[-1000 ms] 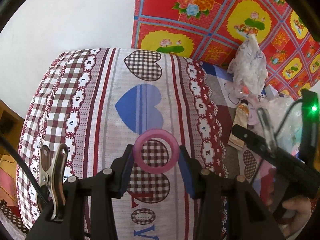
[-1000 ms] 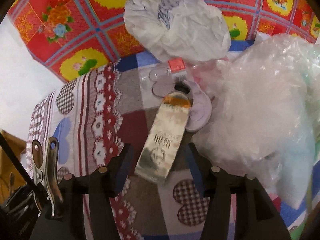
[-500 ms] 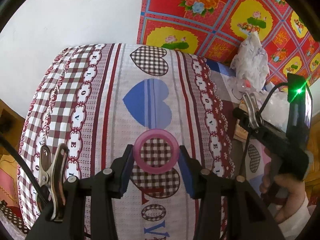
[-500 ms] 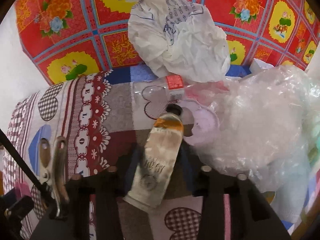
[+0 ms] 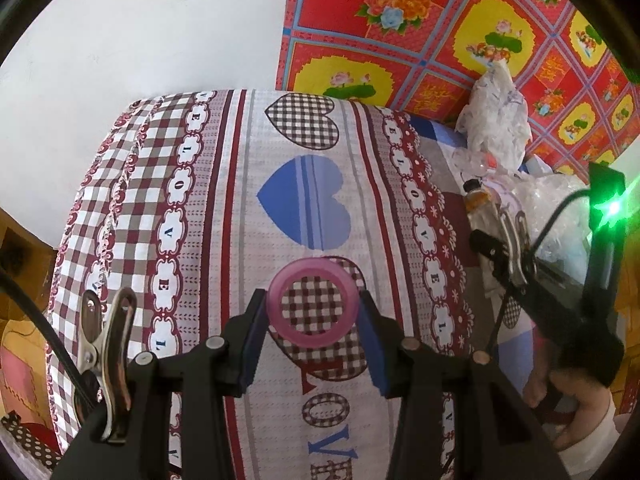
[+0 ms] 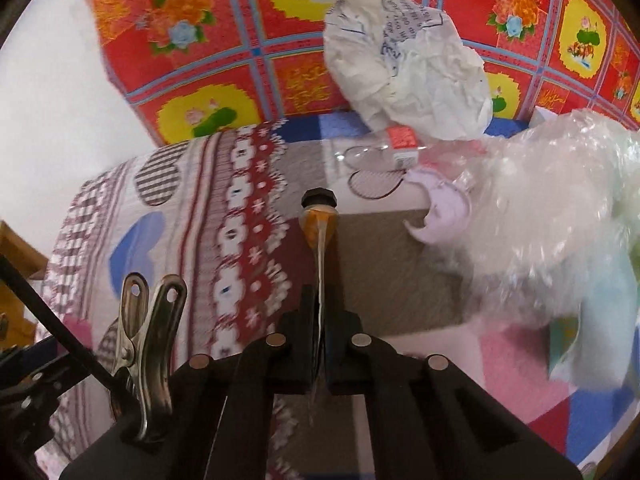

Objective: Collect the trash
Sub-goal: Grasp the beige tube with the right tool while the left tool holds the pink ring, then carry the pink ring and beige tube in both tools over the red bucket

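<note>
A pink ring (image 5: 314, 306) sits between the blue pads of my left gripper (image 5: 313, 332), which is shut on it above the patterned cloth. My right gripper (image 6: 320, 320) is shut on a flattened gold tube (image 6: 319, 240) with a black cap, now turned edge-on and lifted off the cloth. From the left wrist view the right gripper (image 5: 486, 248) shows at the right with the tube (image 5: 474, 200) in its jaws and a hand below. A crumpled white paper bag (image 6: 404, 64), a clear plastic bottle (image 6: 380, 152) with a red label and a clear plastic bag (image 6: 560, 216) lie beyond.
The heart-patterned cloth (image 5: 224, 208) covers a raised surface that drops off at the left. A red floral sheet (image 6: 224, 32) hangs behind. A lilac piece (image 6: 444, 208) lies beside the plastic bag. A white wall (image 5: 140, 40) stands at the far left.
My right gripper closed on the gold tube and lifted it, turning it edge-on. The trash heap shifted right in its view. My left gripper kept the pink ring, barely moving.
</note>
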`<state>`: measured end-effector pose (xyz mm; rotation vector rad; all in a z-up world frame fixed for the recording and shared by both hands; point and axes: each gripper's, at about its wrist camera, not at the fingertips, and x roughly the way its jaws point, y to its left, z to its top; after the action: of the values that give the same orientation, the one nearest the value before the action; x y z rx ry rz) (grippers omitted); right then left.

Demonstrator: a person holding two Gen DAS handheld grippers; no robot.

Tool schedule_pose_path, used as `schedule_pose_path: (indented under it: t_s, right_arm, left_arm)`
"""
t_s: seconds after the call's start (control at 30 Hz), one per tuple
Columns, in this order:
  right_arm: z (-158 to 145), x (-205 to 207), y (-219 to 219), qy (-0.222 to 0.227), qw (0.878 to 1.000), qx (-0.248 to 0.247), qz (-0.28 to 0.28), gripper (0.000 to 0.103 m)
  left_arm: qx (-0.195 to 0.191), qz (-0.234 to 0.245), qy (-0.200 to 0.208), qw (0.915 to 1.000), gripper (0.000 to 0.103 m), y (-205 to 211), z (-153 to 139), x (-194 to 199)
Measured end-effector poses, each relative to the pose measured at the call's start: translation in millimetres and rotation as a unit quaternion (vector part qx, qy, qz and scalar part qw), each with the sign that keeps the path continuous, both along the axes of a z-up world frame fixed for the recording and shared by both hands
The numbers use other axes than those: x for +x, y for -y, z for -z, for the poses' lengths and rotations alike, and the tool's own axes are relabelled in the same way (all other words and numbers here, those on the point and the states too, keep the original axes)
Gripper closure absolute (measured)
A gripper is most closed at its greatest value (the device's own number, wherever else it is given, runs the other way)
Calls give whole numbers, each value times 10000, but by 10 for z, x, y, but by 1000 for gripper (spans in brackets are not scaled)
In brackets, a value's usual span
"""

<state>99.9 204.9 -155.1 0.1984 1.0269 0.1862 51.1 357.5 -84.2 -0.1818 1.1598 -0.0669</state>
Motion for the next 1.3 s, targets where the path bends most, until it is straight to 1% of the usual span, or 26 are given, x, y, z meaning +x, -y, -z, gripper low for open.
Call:
schedule_pose_path:
  t_s: [0.1,0.13,0.37,0.53,0.7,1.03,1.3]
  right_arm:
    - [-109,-116,-5,32,9998,132,-128,99]
    - [-136,-47,55,34,9997,163,-174,99]
    - [-301,-164,14,45,9972,444,-597,99]
    - [-437,-306,-34,139,9935,550,-983,99]
    - [-535,-453,-103,233,9885,637,-1353,99]
    - [-674,-575,-333,306,9769,738,-1983,99]
    - [-775,-696,-684,330,9634,747,-2552,99]
  left_arm:
    - [-10,-42,7,10000,57,-38,-28,-47]
    - [-15,-67,8,10000,57,-48,-38,-59]
    - [-115,-253,78,9996,57,-94,-150,-219]
    - [-130,-375,178,9991,57,-92,-277,-355]
    - [-300,-616,209,9974,57,-132,-373,-524]
    - [-59,-1119,349,9931,57,-239,-464,-842]
    - [66,-1572,377,9868,57,-485,-477,-1021]
